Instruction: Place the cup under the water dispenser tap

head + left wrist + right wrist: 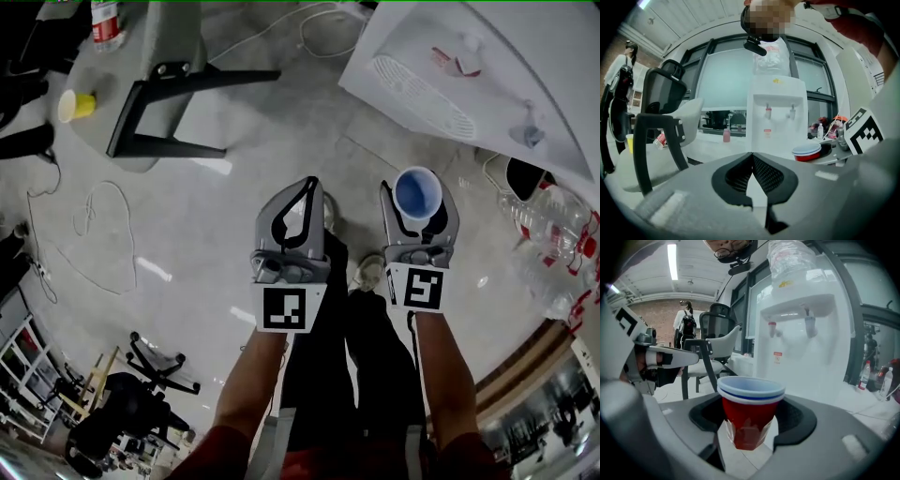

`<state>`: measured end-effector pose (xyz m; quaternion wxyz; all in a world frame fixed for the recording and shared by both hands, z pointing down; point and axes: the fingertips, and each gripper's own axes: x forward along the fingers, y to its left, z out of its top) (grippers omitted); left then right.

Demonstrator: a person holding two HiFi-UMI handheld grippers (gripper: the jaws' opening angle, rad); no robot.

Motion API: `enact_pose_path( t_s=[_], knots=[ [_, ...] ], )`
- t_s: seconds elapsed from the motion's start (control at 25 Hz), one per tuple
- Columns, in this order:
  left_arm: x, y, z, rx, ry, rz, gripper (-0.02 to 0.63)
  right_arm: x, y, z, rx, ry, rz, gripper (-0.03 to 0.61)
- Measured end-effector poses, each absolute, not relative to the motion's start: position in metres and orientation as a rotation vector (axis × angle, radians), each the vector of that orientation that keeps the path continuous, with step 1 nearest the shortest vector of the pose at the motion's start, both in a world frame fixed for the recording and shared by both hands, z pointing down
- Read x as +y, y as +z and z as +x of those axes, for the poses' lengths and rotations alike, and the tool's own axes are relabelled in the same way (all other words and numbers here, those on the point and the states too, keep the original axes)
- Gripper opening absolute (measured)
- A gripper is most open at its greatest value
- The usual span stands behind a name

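Right gripper [419,208]: clamped on the cup, jaws spread wide on either side of its wall, just under the rim.
Left gripper [307,192]: jaws together, nothing between them.
Cup [751,411]: red with a pale rim, upright in the right jaws, well short of the water dispenser [806,352] and its taps [809,325].
Handling: probably light and thin-walled; a hard squeeze would buckle it, a slack one lets it slip.
Hold point: the stiffer band near the rim, gentle pressure.
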<state>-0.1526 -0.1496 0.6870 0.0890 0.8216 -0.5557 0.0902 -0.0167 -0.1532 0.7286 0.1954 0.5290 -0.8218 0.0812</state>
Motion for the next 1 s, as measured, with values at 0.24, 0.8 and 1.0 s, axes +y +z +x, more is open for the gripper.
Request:
enact_pose_path(
  t_s=[0.24,0.8,1.0],
  knots=[
    [-0.148,0.742,-0.144,-1.587,0.342,2.427,-0.002,-0.155,0.772,-0.018,-2.292,0.228,1.458,0.299],
    [-0.150,0.756,-0.141,-1.547,0.352,2.446,-0.002,-0.164,0.782,-0.032,-2.292,0.305,1.499,0.299],
    [-0.150,0.755,-0.144,-1.541,0.355,2.439,-0.002,-0.174,0.778,-0.035,-2.299,0.286,1.510,0.299]
  ],
)
